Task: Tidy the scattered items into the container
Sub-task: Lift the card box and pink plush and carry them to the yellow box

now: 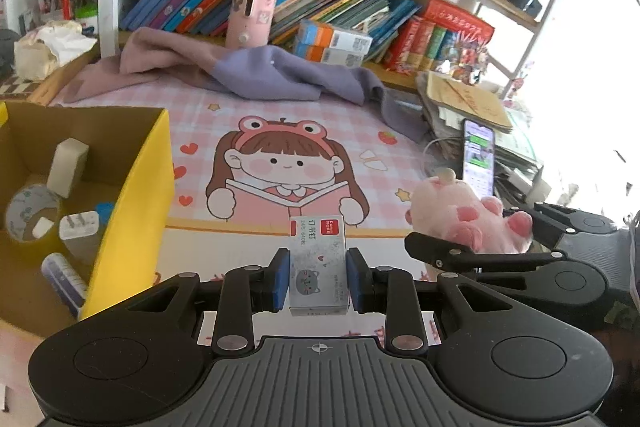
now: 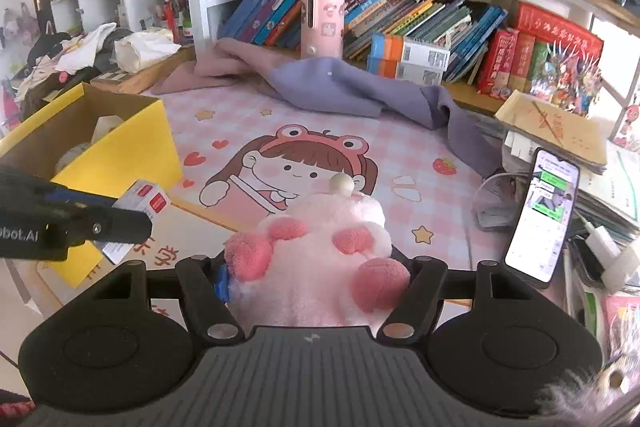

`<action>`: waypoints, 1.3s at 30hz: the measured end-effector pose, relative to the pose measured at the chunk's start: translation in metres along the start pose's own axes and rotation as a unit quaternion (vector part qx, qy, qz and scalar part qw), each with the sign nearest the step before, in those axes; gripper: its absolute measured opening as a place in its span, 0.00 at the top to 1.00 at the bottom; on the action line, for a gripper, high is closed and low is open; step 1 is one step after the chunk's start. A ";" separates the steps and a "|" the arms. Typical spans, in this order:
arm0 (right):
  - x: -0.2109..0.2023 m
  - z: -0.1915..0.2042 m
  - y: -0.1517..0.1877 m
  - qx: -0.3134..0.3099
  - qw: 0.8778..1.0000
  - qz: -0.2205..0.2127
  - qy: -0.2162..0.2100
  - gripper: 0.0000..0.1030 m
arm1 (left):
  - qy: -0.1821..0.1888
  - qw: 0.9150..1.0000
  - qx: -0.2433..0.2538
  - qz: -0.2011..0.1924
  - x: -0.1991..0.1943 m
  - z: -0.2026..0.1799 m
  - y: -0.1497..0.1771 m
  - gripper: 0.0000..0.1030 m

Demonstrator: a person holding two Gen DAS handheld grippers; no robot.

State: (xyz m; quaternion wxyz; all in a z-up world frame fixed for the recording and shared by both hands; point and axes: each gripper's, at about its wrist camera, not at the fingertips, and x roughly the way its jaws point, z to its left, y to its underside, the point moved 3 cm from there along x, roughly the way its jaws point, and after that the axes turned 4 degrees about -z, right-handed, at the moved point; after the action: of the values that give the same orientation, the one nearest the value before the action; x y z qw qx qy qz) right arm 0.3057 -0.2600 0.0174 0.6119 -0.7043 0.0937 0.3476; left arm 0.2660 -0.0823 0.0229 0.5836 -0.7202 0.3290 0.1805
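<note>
My left gripper is shut on a small white staple box with a red label and a cat drawing, held above the pink desk mat. It also shows in the right wrist view. My right gripper is shut on a pink plush toy, which also shows in the left wrist view. The yellow cardboard box stands to the left and holds a tape roll, a charger plug, a white block and a tube.
A purple and pink cloth lies at the back of the mat. A pink cylinder stands before leaning books. A lit phone leans against paper stacks on the right. The yellow box also shows in the right wrist view.
</note>
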 end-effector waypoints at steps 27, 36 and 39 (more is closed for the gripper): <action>-0.093 0.159 0.062 -0.019 0.999 -0.001 0.026 0.36 | -0.001 0.998 0.036 -0.052 -0.146 0.060 0.101 0.73; -0.103 0.210 0.077 -0.013 1.000 0.019 -0.007 0.36 | -0.024 0.998 0.036 -0.039 -0.175 0.091 0.123 0.73; -0.101 0.227 0.077 -0.022 0.999 0.027 -0.024 0.36 | -0.031 0.998 0.027 -0.040 -0.181 0.102 0.126 0.73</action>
State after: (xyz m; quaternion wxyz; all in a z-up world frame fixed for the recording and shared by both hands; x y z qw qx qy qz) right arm 0.1028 -0.0973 0.0145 0.5884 -0.7063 0.0905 0.3830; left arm 0.0622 0.0500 0.0231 0.6198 -0.7106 0.2860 0.1705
